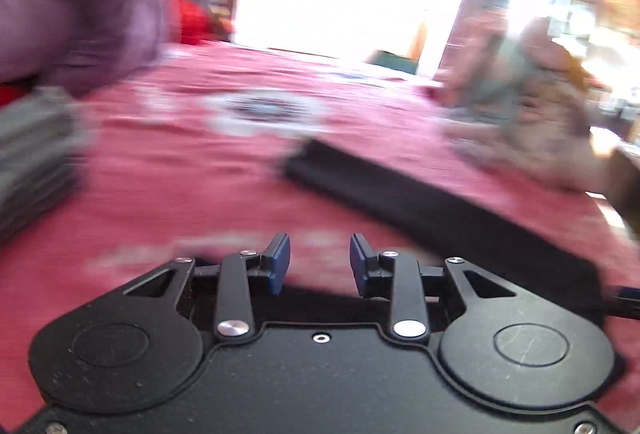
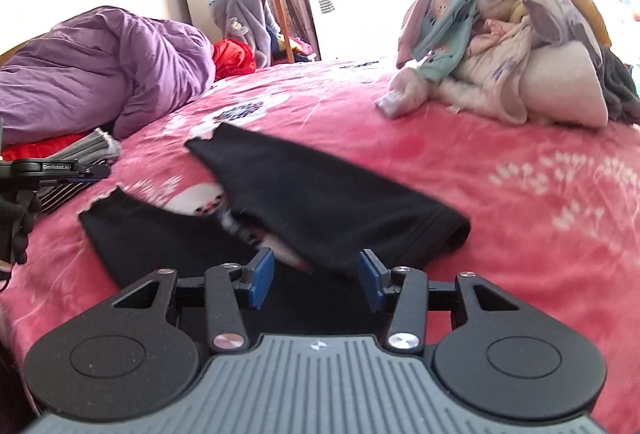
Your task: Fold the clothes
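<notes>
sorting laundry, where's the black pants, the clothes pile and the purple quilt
black pants [image 2: 320,206]: right wrist view, middle of the upper leg
clothes pile [image 2: 516,46]: right wrist view, centre of the heap
purple quilt [image 2: 100,74]: right wrist view, middle of the bundle

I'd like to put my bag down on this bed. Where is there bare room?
The widest bare stretch of the pink bedspread lies between the black garment and the heap of unfolded clothes. A smaller patch lies beyond the garment, towards the purple duvet. The side near the duvet is crowded: the grey striped folded clothes lie there.
</notes>
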Demonstrator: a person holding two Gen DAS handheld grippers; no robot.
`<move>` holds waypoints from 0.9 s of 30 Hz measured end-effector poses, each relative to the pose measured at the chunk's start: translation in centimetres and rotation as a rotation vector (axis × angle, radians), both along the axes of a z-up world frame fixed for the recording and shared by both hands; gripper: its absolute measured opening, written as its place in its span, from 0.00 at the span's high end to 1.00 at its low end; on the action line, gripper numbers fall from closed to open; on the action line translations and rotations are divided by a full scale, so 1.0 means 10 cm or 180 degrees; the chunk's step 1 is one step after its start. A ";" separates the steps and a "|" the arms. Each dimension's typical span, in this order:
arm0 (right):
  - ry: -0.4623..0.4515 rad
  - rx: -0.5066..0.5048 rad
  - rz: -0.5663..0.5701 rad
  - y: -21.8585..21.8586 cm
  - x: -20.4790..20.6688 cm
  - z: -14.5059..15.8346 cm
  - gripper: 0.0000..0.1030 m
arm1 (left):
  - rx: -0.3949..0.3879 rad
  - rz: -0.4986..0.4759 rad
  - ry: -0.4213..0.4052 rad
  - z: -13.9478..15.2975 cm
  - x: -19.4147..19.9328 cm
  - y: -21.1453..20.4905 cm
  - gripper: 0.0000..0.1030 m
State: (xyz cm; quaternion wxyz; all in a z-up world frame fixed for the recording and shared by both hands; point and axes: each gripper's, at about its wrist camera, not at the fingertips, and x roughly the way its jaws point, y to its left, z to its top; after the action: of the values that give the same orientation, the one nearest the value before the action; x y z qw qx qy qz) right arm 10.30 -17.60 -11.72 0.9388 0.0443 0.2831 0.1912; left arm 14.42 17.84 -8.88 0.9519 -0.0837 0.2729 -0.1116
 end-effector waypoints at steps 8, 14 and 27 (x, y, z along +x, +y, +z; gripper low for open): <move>0.0197 -0.0051 0.0038 0.01 0.41 -0.18 0.55 | 0.0357 -0.1139 0.0132 -0.16 0.48 -1.10 0.71; 0.0233 -0.0038 0.0167 0.06 0.59 -0.35 0.54 | 0.1529 -0.1100 0.0013 -0.46 0.57 -1.40 0.67; 0.0172 -0.0129 0.0172 0.10 0.62 -0.39 0.56 | 0.1318 -0.1028 0.0218 -0.49 0.75 -1.32 0.60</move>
State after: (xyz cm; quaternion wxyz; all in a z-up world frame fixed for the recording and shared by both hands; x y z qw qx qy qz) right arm 16.54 -16.60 -15.60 0.9260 0.0227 0.3133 0.2095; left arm 21.93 4.61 -13.75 0.9088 0.1537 0.3317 -0.2010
